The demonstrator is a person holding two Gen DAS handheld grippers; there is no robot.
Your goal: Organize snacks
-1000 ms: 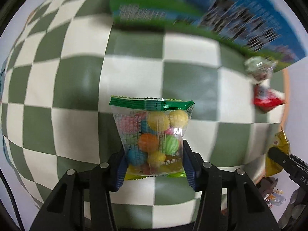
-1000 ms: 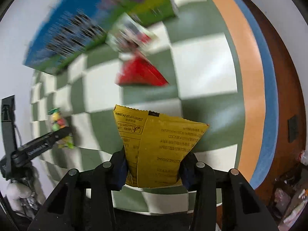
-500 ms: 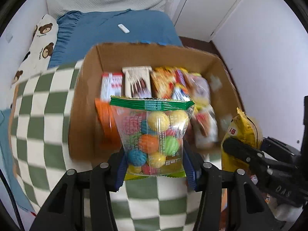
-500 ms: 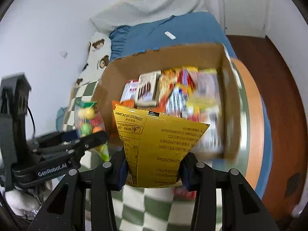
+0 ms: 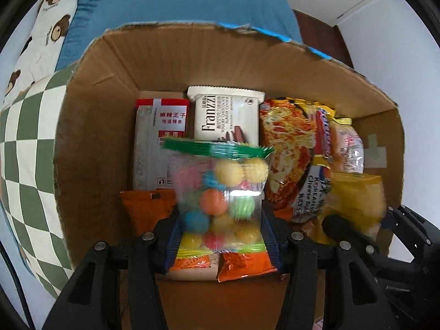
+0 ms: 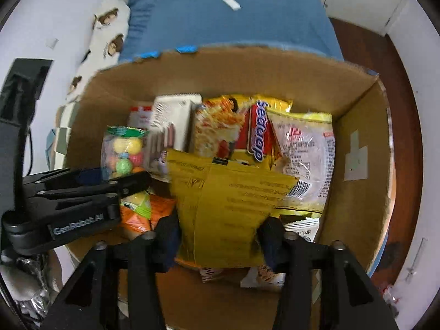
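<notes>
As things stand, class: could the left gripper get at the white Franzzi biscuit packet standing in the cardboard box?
Probably not yet. The left gripper has a clear bag of coloured gumballs between its jaws, hanging right in front of the white Franzzi packet in the cardboard box.

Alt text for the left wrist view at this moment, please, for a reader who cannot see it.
The left gripper holds a clear bag of coloured candy balls over an open cardboard box packed with snacks, its jaws having just eased open slightly. A Franzzi packet and noodle packs stand at the back; the right gripper holds a yellow bag alongside.
</notes>
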